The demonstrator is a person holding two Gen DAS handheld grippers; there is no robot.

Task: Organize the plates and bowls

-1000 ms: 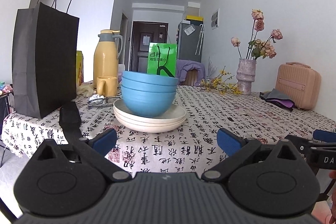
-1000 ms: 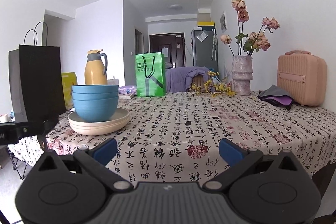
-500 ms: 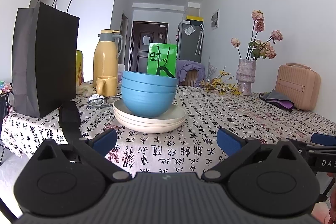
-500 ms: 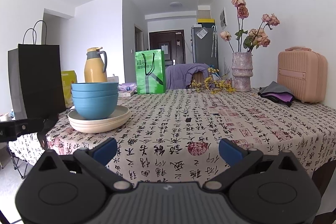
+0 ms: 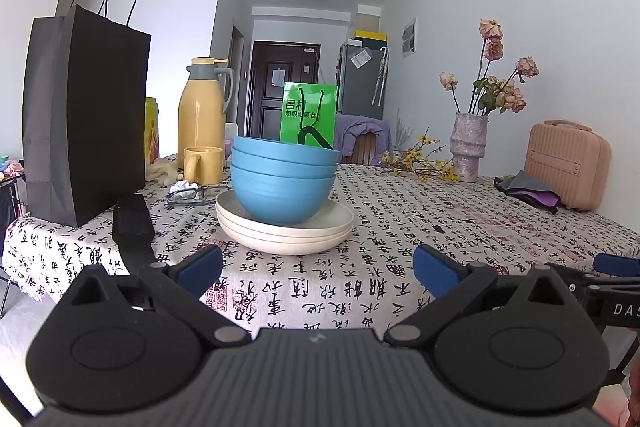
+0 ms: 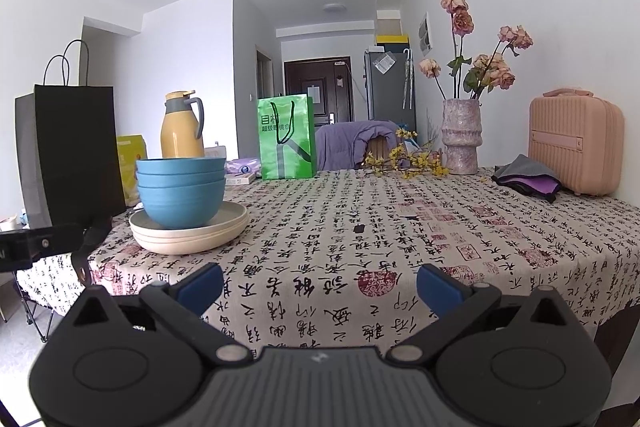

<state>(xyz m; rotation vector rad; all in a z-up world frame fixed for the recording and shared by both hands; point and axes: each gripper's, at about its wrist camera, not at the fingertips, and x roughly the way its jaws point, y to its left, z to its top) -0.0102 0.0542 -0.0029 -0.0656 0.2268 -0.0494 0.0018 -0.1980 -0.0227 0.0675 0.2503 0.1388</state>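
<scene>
bowls sit nested on plates on the counter. both grippers, left and right, wait empty with fingers wide apart; next move probably needs reaching the top bowl.

Bowls nested, sitting on stacked plates, near worktop front-left corner. Ahead of my left tongs; ahead-left of my right tongs. Paper bag left of stack. Mug and flask behind-left. Printed bag behind stack. Vase far right; case right of vase, folded cloth before it.
</scene>
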